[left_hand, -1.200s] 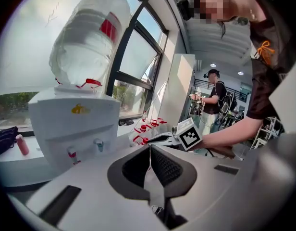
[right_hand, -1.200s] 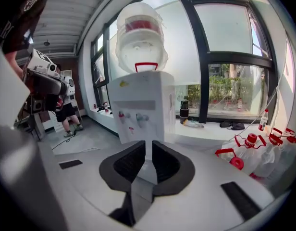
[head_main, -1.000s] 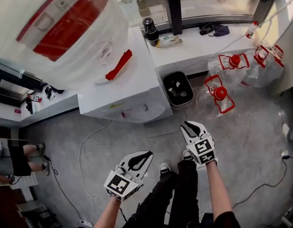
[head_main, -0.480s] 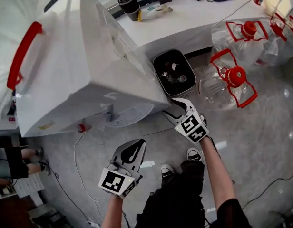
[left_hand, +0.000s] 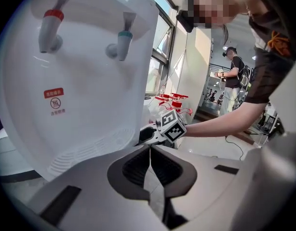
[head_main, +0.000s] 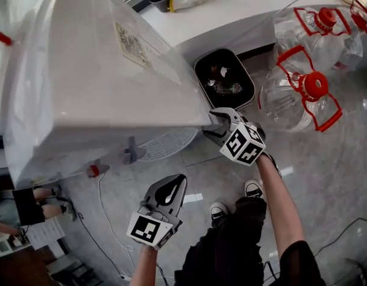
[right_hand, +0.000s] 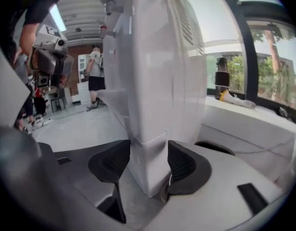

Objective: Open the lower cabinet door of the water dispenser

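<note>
Right gripper view: right hand-held gripper point(right_hand: 147, 165), jaws just opened, straddles the water dispenser point(right_hand: 153, 81) corner; closing there would apparently pinch casing, not door.

I find open floor point(head_main: 198, 170) before the water dispenser point(head_main: 100, 88). On my right, the bin point(head_main: 238, 61) and water bottles point(head_main: 285, 100) narrow the passage beside it.

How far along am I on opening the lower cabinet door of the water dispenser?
Done: the right gripper is at the front corner of the water dispenser. In hand: its jaws have just been opening and straddle that corner, not yet clamped. Still to do: gripping and swinging the lower door, which shows no open gap. The left gripper hangs back, shut and empty.
</note>
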### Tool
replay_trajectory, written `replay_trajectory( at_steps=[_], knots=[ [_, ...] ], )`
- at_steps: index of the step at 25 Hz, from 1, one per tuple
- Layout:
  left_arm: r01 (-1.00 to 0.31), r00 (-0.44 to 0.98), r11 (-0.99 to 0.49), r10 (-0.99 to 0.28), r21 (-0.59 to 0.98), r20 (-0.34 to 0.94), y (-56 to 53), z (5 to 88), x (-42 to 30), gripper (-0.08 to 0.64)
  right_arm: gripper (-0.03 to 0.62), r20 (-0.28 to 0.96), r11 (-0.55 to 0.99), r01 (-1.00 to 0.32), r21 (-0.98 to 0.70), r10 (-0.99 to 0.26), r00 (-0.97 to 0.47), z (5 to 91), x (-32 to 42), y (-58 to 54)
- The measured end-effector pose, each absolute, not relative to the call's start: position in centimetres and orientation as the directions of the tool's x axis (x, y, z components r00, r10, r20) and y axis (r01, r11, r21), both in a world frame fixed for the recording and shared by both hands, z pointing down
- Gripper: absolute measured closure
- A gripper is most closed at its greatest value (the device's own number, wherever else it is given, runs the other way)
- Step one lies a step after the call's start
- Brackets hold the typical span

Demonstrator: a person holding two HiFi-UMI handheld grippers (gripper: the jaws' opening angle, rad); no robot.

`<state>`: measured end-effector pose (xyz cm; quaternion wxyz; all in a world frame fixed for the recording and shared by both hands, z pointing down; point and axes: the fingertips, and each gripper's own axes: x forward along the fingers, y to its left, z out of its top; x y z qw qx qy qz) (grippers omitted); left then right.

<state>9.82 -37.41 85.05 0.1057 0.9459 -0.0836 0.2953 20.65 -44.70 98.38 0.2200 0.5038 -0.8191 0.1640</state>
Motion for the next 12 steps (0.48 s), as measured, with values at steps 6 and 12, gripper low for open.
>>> replay_trajectory(
  at_steps=[6,12],
  knots=[
    [-0.234,0.810,-0.957,-0.094,0.172,0.579,-37.1,84.6,9.6,0.540,0.360,0.582,0.445,-0.895,-0.020,-0.723,-0.372,98.3,20.1,-44.6],
    [-0.227,0.810,-0.955,-0.077,0.189,0.582,-36.1,83.6,9.1,0.540,0.400,0.591,0.325,-0.945,-0.036,-0.756,-0.282,98.2,20.0,-44.3]
  ],
)
